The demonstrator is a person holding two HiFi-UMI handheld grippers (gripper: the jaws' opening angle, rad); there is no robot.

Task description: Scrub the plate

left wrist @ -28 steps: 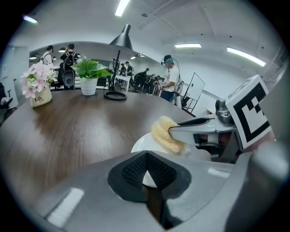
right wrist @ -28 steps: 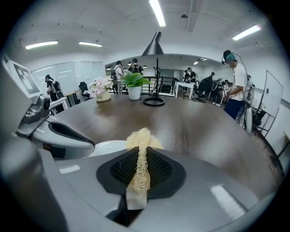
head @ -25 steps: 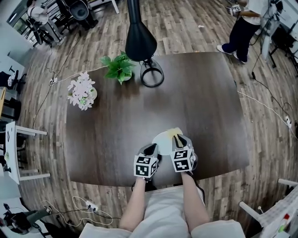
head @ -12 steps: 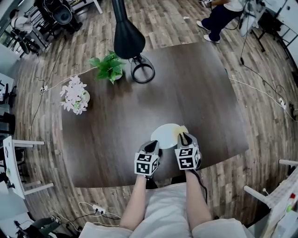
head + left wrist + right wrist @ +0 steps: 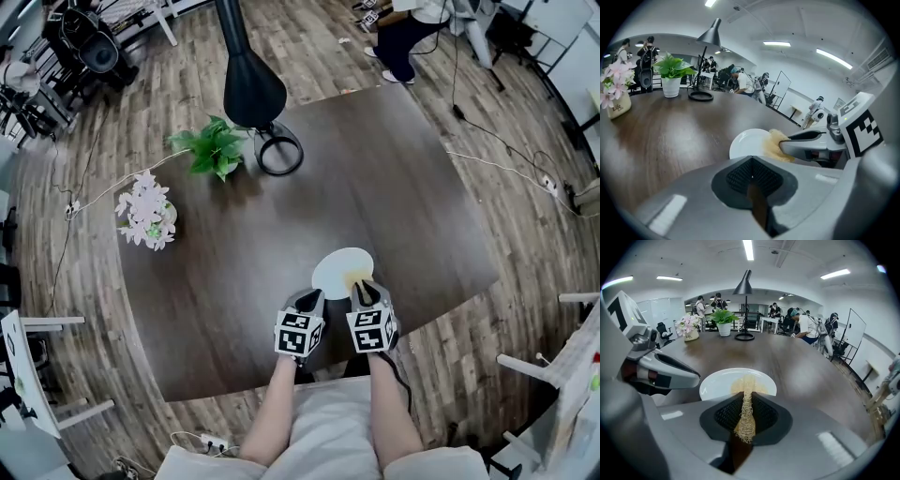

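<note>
Well, the plate lies near the bench's near edge, unheld. Right tongs are clamped on a scrubber over it; left tongs are pressed together, empty. Hard scrubbing could skate the plate off, I reckon.

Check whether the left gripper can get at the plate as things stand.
Probably yes. The left gripper, jaws shut and empty, sits just short of the plate's near edge with nothing between them. The right gripper, shut on the scrubber, covers the plate's right side, but the left side looks free.
</note>
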